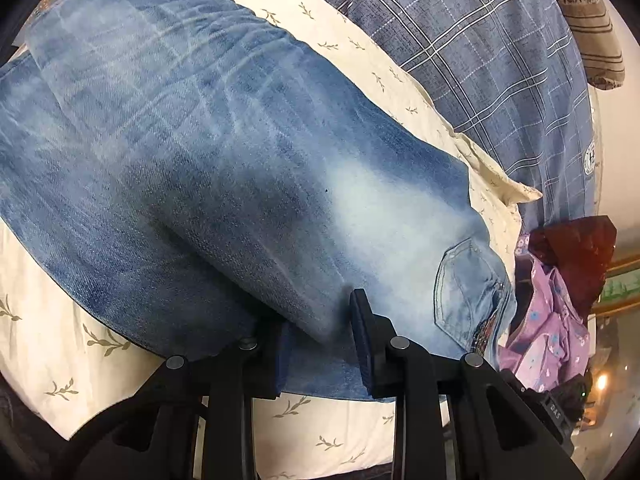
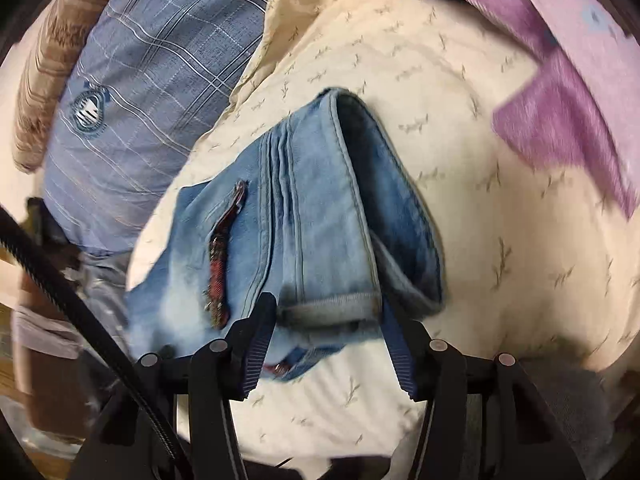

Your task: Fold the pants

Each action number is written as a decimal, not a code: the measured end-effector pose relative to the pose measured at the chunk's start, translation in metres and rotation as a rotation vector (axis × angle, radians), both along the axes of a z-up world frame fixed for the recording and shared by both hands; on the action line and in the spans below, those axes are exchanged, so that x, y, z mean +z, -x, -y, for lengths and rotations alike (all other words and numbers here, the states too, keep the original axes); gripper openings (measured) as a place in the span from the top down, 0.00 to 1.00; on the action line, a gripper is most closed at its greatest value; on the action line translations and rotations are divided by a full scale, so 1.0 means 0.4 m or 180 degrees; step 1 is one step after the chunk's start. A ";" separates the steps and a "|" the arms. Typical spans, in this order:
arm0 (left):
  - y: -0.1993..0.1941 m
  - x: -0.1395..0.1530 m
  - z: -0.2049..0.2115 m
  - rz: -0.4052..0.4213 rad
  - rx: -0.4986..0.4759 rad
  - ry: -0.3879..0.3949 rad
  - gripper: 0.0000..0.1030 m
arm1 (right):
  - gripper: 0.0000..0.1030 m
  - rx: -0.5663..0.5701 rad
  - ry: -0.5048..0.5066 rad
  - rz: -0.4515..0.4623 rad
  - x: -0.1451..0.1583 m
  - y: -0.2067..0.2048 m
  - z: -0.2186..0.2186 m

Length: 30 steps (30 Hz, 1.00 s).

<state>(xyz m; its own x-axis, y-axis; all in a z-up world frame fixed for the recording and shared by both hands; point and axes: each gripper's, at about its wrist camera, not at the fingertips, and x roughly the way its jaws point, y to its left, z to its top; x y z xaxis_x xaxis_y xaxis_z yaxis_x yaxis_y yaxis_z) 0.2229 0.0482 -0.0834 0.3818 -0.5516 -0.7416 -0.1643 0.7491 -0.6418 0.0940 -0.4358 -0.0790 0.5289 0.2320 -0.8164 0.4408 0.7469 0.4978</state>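
Pants point(image 1: 224, 168) of faded blue denim lie folded on a cream sheet point(image 1: 48, 280) printed with small sprigs. Left gripper point(image 1: 320, 344): jaws partly open, straddling the lower edge of the folded denim; a fold of cloth sits between the fingers point(image 1: 362, 320), but whether the pads press on it cannot be made out. Right gripper point(image 2: 324, 344): jaws about half open around the cuffed hem end of the pants, with a gap visible between the right finger and the cloth, so nothing is clamped. A red patterned strip point(image 2: 222, 264) runs along the denim near the left finger. The far end of the pants is cut off at the left-wrist view's edge. A blue plaid cloth point(image 1: 480, 60) and a purple flowered garment point(image 1: 548, 328) lie beside the sheet; the right-wrist view is blurred toward its edges.
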 end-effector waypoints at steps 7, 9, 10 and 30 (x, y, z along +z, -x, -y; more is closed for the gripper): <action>0.004 0.016 0.000 0.0074 0.0000 -0.0068 0.88 | 0.72 0.0143 0.0433 0.0141 0.044 -0.024 -0.032; 0.018 0.050 -0.002 0.0164 -0.0010 -0.0061 0.92 | 0.72 0.0156 0.0407 0.0273 0.074 -0.015 -0.029; 0.033 0.078 -0.002 0.0229 -0.0004 -0.0036 0.92 | 0.72 0.0169 0.0422 0.0339 0.092 -0.006 -0.031; 0.139 0.170 -0.101 0.0668 0.0008 -0.0500 0.52 | 0.26 0.0884 0.1565 0.0756 0.229 0.004 -0.304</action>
